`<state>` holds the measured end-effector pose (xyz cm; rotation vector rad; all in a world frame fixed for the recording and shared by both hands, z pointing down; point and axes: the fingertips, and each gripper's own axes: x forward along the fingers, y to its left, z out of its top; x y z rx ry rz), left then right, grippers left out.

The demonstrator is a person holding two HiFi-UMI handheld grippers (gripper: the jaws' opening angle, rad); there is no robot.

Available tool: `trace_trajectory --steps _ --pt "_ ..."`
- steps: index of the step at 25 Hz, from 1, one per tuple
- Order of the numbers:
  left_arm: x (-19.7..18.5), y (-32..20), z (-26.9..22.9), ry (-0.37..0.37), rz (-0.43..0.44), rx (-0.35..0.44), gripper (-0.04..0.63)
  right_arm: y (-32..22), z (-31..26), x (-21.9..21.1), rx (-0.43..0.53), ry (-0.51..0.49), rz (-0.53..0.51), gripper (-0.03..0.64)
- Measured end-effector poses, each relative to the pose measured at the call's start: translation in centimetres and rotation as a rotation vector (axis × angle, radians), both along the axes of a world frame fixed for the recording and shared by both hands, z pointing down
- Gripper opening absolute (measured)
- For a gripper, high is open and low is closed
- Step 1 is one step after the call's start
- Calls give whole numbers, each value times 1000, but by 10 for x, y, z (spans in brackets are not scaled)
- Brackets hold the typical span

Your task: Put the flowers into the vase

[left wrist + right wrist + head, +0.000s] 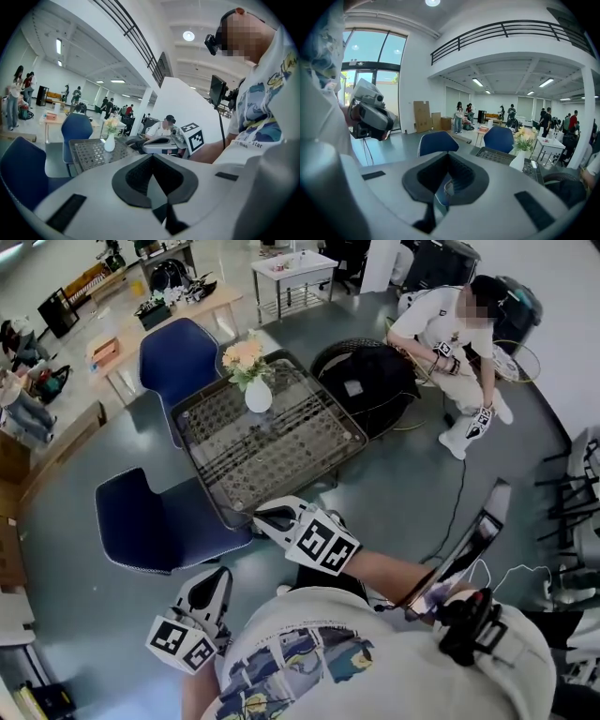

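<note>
A white vase (258, 396) stands on the far part of the dark mesh table (281, 451), holding pale yellow and peach flowers (244, 356). My right gripper (264, 517) hovers at the table's near edge, shut, with nothing between its jaws. Lower left, my left gripper (222, 576) is off the table, near my body, and is also shut and empty. The left gripper view looks past its own jaws (152, 157) to the vase (109, 143), the flowers (111, 124) and the right gripper's marker cube (193, 137). Beyond the right gripper (449, 155), the right gripper view shows the vase (518, 161) and flowers (525, 138).
Two blue chairs flank the table, one behind it (178, 357) and one at its left (155, 521). A black bag (370, 381) lies on the floor to the table's right, beside a seated person (450, 334). Desks and people fill the far room.
</note>
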<state>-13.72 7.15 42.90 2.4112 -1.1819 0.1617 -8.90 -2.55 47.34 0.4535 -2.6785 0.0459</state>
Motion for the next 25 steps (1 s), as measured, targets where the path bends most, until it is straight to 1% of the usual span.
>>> trace_trajectory --steps 6,9,11,18,25 --pt "4 9 0 -8 -5 15 9 31 -6 0 12 8 -40 11" --pt "5 13 0 -15 -5 27 9 42 -7 -6 6 -11 -57 11" --pt "4 16 -1 -11 -5 27 9 47 -10 -10 9 -6 -70 11" --pt "5 26 4 -3 -17 23 9 60 -14 -15 16 -1 -102 11" --pt "4 23 4 -8 -7 21 9 60 -18 -17 20 -4 -105 11"
